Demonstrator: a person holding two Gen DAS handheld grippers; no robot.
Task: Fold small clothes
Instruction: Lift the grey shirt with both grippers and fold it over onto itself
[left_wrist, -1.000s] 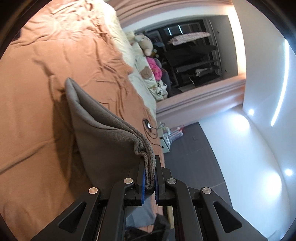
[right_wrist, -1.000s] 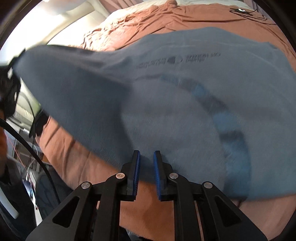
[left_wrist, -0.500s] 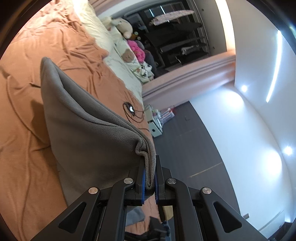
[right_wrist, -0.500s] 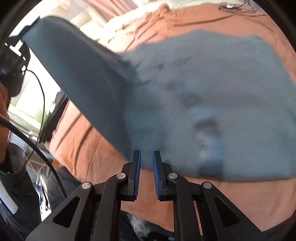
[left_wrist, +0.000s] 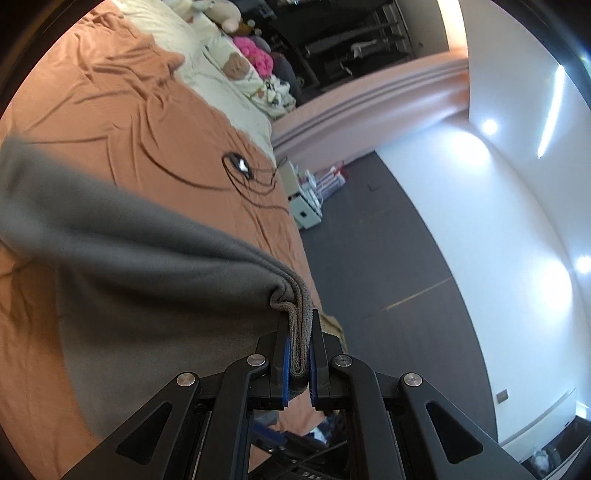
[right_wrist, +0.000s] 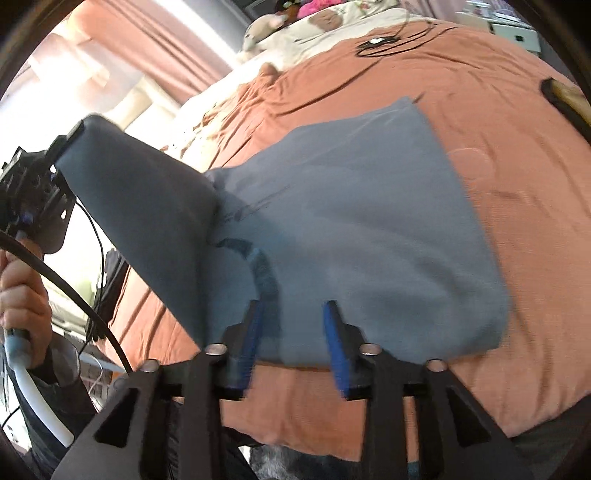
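The grey garment (right_wrist: 354, 236) is lying mostly flat on the orange bedspread (right_wrist: 498, 140), with its left part lifted off the bed. I am pinching that raised edge tightly in my left gripper (left_wrist: 300, 347), several layers bunched between the blue pads (left_wrist: 285, 363). My right gripper (right_wrist: 293, 332) has just been opening its jaws and is hovering above the near hem, partly open with nothing between them. The step, I judge, is carrying the lifted flap over to the right so it lands on the flat half. To do it well, I am aiming to keep the held edge taut and level, line it up with the far right border, and lower it before releasing, while the free gripper is steadying the near hem against sliding.
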